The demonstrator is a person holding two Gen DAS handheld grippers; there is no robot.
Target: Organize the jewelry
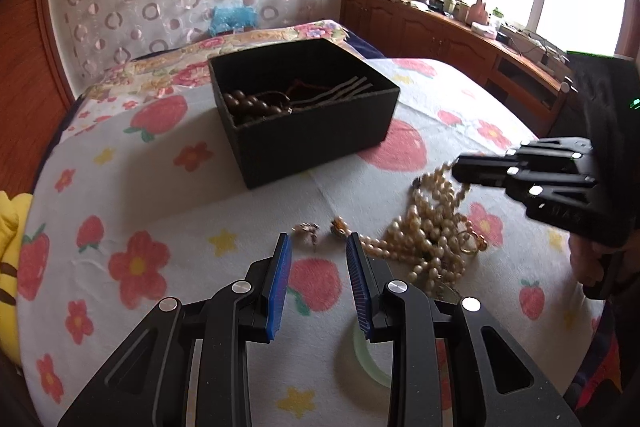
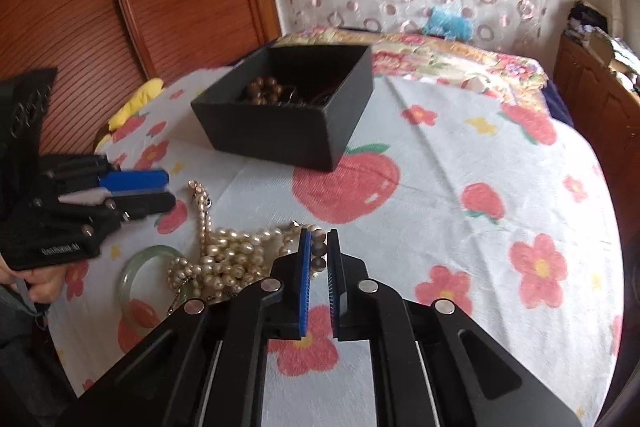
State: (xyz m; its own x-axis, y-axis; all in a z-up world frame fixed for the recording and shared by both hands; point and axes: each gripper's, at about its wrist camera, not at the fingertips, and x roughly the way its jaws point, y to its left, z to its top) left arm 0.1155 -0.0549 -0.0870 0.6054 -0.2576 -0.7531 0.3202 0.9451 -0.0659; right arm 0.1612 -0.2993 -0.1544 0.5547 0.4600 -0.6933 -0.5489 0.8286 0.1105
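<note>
1. Bed cover (image 1: 200, 187), white with red fruit and flower print, fills both views; broad bare cloth lies right of the box in the right wrist view, and between the box and the near jewelry in the left wrist view.
2. Black box (image 1: 304, 115) sits open-topped toward the far middle of the cover, its long axis skewed to the bed edges, one corner turned toward the near side; brown beads (image 1: 244, 103) and dark cords lie inside; free cloth on all its visible sides.
3. Pearl necklace (image 1: 432, 239) lies heaped near the box's right front in the left wrist view; one strand rises up and right to the right gripper; another (image 2: 202, 215) trails toward the far side.
4. Green bangle (image 2: 140, 291) lies flat, just beside the pearl heap.
5. Two small earrings (image 1: 306, 229) lie apart from the heap, just ahead of the left gripper.
6. Left gripper (image 1: 318, 247) hovers with its tongs spread, nothing between them.
7. Right gripper (image 2: 318, 247) has its tongs pinching pearl beads, a narrow gap showing.
</note>
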